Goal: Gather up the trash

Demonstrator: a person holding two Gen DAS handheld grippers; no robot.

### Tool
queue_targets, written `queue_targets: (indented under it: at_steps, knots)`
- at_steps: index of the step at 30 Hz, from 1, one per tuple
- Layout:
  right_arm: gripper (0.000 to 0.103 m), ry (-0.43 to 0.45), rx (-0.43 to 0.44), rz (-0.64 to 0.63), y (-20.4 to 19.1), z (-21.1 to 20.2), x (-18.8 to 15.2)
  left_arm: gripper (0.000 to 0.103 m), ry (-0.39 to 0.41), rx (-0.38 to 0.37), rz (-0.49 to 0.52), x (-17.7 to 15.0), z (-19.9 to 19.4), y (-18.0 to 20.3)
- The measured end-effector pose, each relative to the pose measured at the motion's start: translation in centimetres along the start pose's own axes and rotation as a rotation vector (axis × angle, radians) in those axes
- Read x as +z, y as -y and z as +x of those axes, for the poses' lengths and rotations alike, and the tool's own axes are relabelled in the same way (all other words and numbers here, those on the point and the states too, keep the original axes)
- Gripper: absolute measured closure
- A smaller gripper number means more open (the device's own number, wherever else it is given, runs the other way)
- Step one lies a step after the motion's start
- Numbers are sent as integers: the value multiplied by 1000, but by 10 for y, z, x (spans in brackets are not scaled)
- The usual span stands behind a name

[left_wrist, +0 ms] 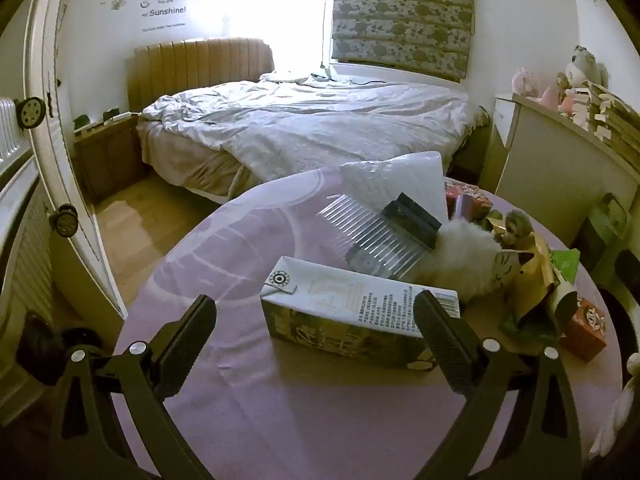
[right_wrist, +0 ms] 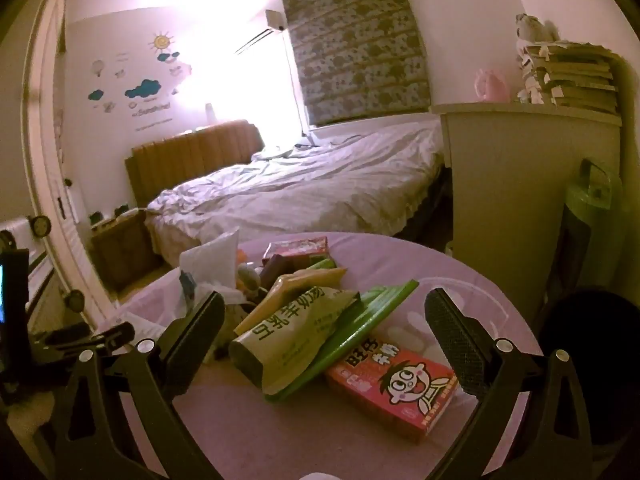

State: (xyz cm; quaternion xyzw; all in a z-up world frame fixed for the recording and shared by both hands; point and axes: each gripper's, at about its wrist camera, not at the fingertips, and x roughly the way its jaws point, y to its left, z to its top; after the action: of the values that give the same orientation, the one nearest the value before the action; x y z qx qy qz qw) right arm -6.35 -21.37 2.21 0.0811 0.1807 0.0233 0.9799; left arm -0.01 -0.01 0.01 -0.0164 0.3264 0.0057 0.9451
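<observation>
A round table with a lilac cloth (left_wrist: 248, 408) holds a heap of trash. In the left wrist view a white and dark drink carton (left_wrist: 352, 312) lies on its side just ahead of my left gripper (left_wrist: 316, 310), which is open and touches nothing. Behind the carton lie a clear ribbed plastic cup (left_wrist: 372, 236) and a white fluffy toy (left_wrist: 464, 260). In the right wrist view my right gripper (right_wrist: 326, 304) is open above a red milk box (right_wrist: 392, 384), a beige snack bag (right_wrist: 288, 336) and a green flat packet (right_wrist: 368, 320); its pads touch none of them.
An unmade bed (left_wrist: 304, 124) stands beyond the table. A pale cabinet (right_wrist: 504, 184) with stacked books and soft toys is at the right, with a green bin (right_wrist: 592, 208) beside it. A dark chair back (right_wrist: 592, 344) is near the table's right edge. A door (left_wrist: 52, 128) stands at the left.
</observation>
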Motion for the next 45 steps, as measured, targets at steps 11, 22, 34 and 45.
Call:
queue_targets:
  at_steps: [11, 22, 34, 45]
  knots:
    - [4, 0, 1, -2, 1, 0, 0, 5, 1, -1, 1, -1, 0, 0]
    - [4, 1, 1, -3, 1, 0, 0, 5, 1, -1, 1, -1, 0, 0]
    - [4, 1, 1, -3, 1, 0, 0, 5, 0, -1, 0, 0, 0, 0]
    - [4, 0, 1, -3, 1, 0, 0, 5, 0, 0, 0, -1, 0, 0]
